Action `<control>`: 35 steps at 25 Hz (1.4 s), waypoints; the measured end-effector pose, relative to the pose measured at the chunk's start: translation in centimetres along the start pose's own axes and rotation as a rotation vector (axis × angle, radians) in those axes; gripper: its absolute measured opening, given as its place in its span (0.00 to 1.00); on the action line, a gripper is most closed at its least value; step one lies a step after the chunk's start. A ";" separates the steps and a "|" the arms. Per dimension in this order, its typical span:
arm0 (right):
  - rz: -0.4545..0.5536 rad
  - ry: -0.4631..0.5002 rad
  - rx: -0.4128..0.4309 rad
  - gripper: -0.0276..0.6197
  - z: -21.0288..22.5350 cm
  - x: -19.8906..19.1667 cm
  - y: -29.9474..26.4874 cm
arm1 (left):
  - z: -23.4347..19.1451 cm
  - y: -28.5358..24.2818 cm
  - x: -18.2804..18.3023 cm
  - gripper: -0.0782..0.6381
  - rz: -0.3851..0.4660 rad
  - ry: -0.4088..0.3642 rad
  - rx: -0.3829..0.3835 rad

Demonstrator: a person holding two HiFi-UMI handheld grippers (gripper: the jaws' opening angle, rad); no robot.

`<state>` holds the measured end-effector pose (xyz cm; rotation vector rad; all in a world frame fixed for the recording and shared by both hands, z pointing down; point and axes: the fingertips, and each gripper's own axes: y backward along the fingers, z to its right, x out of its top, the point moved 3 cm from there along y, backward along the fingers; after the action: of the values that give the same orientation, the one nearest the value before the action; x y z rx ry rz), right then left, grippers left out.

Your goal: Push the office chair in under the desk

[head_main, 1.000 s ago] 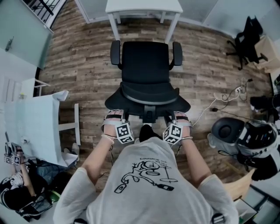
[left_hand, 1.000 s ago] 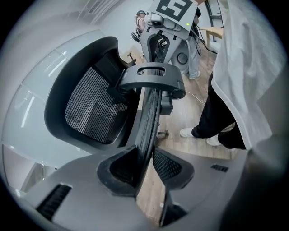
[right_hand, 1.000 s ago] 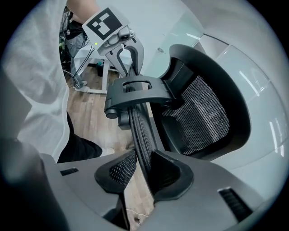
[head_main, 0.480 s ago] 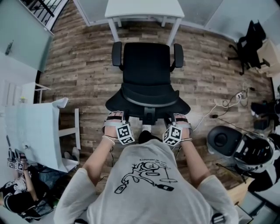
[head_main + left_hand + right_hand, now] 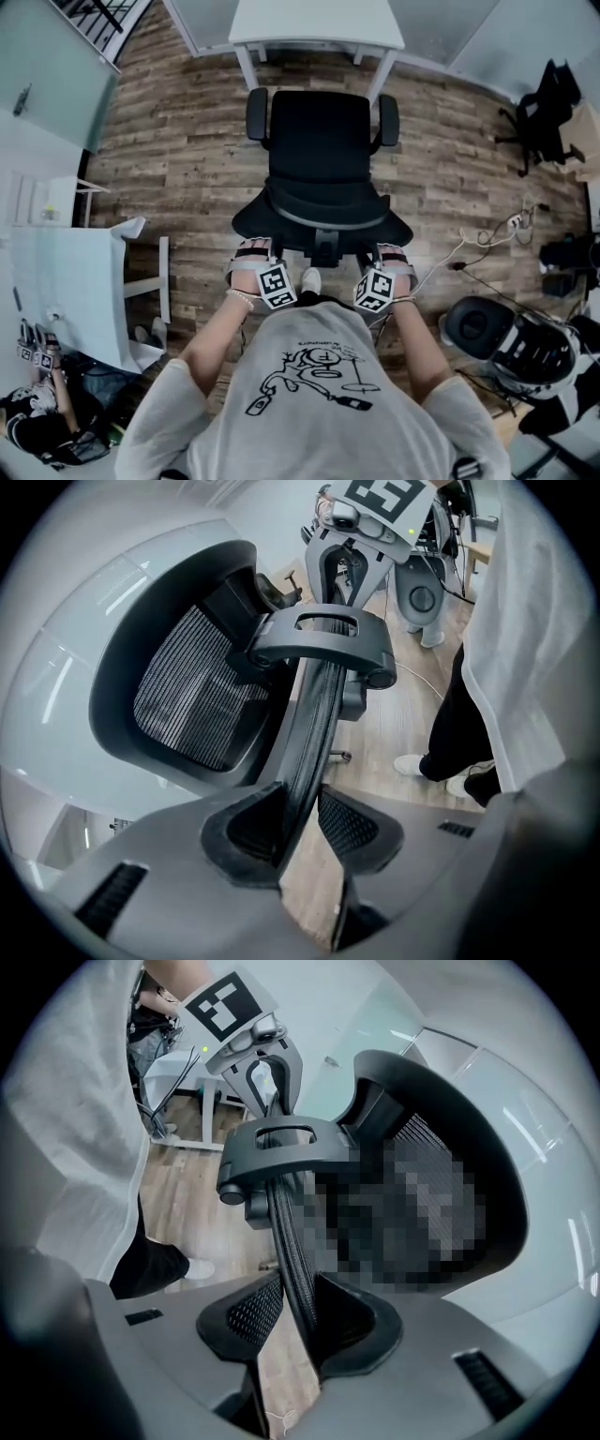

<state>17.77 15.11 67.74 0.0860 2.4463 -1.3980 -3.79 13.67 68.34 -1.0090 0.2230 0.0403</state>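
Through the head view I am looking steeply down on the black office chair (image 5: 319, 141). It is standing on the wood-plank floor (image 5: 178, 159) and facing the white desk (image 5: 319, 23). The front of its seat is sitting right at the desk's near edge, with the armrests just short of the desk legs, so the chair is not yet under the desk. The left gripper (image 5: 249, 251) and the right gripper (image 5: 392, 255) are resting at the two ends of the backrest (image 5: 322, 217), one on each side of its centre post. A second black chair (image 5: 542, 103) is standing well apart at the right. A white cable (image 5: 487, 230) is lying on the floor near it.

In the left gripper view the tongs are clamping narrowly on the backrest's dark rim (image 5: 314, 714), which is running up between the two pads. The mesh panel is showing to the left of it. A white shoe (image 5: 412, 764) is standing on the floor to the right.

In the right gripper view the tongs are likewise squeezing the rim, which is passing straight between the pads. The left gripper's marker cube is showing at the top.
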 end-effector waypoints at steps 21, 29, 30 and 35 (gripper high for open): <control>-0.009 0.022 0.040 0.25 7.3 -1.8 -3.7 | -5.4 -3.6 3.2 0.28 -0.015 0.041 0.001; -0.032 0.001 0.070 0.25 10.4 -0.9 -5.7 | -8.8 -5.5 3.0 0.28 0.002 0.043 0.001; -0.037 -0.004 0.077 0.25 10.7 -0.6 -6.0 | -9.2 -5.8 2.8 0.28 0.002 0.042 0.000; -0.041 -0.012 0.082 0.25 12.3 0.3 -7.1 | -11.1 -6.8 2.3 0.28 0.006 0.044 0.016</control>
<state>19.03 0.98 67.82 0.0461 2.3938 -1.5122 -2.51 0.53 67.83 -0.9937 0.2662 0.0216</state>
